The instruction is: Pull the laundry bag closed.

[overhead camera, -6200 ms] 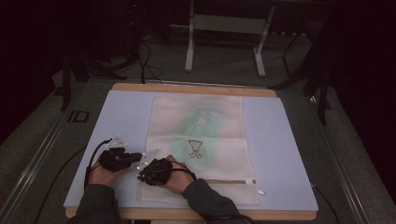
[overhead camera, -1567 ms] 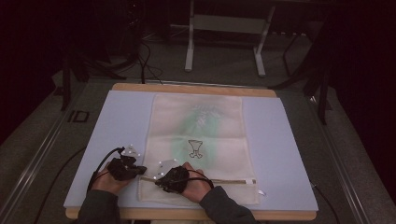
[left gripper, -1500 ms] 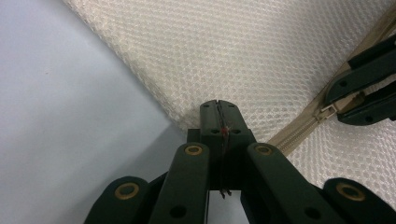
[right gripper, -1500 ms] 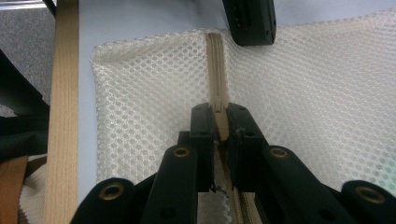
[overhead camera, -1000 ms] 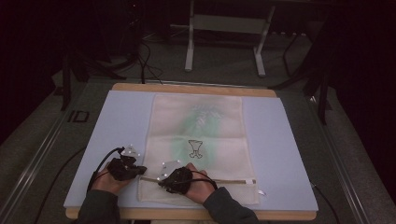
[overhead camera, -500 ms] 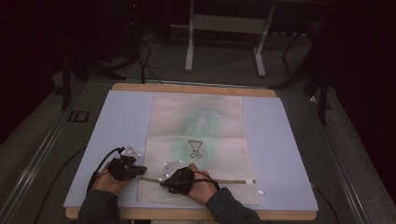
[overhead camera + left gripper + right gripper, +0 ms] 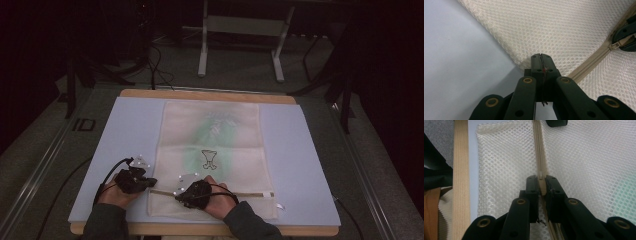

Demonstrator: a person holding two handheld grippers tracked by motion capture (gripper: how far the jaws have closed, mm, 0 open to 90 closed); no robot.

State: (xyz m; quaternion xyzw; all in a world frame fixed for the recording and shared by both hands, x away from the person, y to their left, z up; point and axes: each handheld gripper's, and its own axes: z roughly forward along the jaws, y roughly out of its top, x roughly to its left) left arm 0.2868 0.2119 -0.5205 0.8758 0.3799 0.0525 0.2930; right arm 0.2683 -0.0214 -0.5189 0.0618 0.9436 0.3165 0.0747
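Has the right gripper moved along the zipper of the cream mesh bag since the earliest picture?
Yes. The right gripper moved rightward along the beige zipper of the cream mesh bag, farther from the bag's left edge.

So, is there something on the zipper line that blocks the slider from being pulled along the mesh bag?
Nothing visible does. The right gripper is closed on the zipper pull, and the zipper track toward the far end lies bare on the mesh bag.

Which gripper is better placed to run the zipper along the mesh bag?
The right gripper: its fingers pinch the zipper pull on the zipper track. The left gripper clamps the mesh bag corner, anchoring it.
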